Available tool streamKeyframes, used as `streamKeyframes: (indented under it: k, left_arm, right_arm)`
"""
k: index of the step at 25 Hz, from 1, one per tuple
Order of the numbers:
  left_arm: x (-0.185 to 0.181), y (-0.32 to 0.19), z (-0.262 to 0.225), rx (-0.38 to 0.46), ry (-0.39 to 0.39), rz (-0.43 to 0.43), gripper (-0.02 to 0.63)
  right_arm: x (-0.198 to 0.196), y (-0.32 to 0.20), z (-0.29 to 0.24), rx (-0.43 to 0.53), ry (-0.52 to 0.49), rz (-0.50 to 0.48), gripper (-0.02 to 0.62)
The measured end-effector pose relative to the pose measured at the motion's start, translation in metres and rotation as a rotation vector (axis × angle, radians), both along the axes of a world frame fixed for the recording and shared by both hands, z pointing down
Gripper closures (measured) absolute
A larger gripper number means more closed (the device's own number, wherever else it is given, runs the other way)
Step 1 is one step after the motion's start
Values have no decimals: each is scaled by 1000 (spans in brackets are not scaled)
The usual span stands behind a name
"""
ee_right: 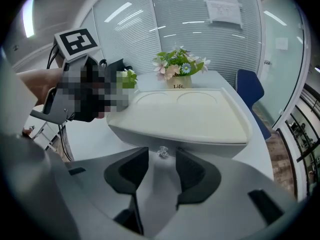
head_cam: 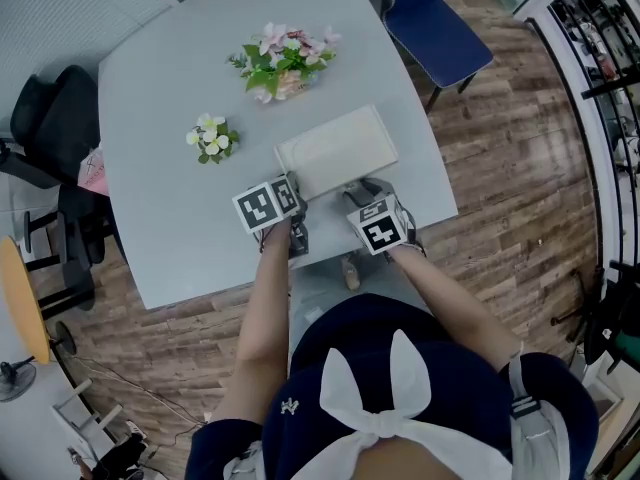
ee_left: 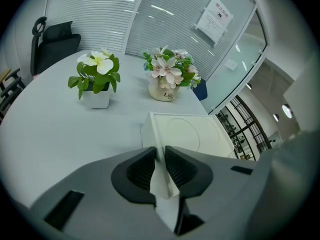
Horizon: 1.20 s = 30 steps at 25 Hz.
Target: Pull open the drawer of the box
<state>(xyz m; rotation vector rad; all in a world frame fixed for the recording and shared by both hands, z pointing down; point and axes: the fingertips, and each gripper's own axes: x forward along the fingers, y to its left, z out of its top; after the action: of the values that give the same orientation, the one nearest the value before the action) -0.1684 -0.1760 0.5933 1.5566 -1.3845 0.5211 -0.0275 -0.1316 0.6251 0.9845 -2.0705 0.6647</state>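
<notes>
Box point(head_cam: 336, 151): on table point(head_cam: 170, 108), my 12 o'clock, drawer point(ee_right: 210, 145) shut. Left gripper point(ee_left: 159, 155): clenched on its 7 o'clock corner. Right gripper point(ee_right: 162, 158): released, clear knob point(ee_right: 161, 152) at its tips, ungripped. Risk: I close short and slip off the knob; a weak corner hold lets the box slide.

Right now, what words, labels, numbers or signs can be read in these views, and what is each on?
"Life" on the cream flower pot.
Paper notice on the glass wall: printed, too small to read.
White emblem on the person's dark cap: too blurred to read.
White box: no print visible.
</notes>
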Motion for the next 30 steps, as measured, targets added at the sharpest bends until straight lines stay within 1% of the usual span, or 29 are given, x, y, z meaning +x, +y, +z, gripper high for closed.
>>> streamKeyframes:
  k: [7,11,14,16,19,21,25,30]
  left_arm:
    - [-1,-1,1,1,30,-15,529]
    - [0,-1,1,10,12,-5,529]
    - [0,-1,1,15,6,-2,529]
    - [0,-1,1,18,12,0,528]
    - [0,0,0,21,16,3,528]
    - [0,0,0,22,17,0,528]
    - [0,0,0,21,30,-6,528]
    - [0,0,1,22,31,-8,528]
  right_arm:
    - [-2,-3,11,-23,12,22,434]
    - [-2,-2,15,-48,28,31,446]
    - [-2,-4,18,-47,47,32,457]
    - [-1,-4,19,-45,59,35,479]
    - [-2,-4,19,-55,62,40,491]
    - [-4,-4,18,-52,68,28,525]
    - [-4,-5,19,-27,84,19,526]
    - [-5,-5,18,-30,88,16,528]
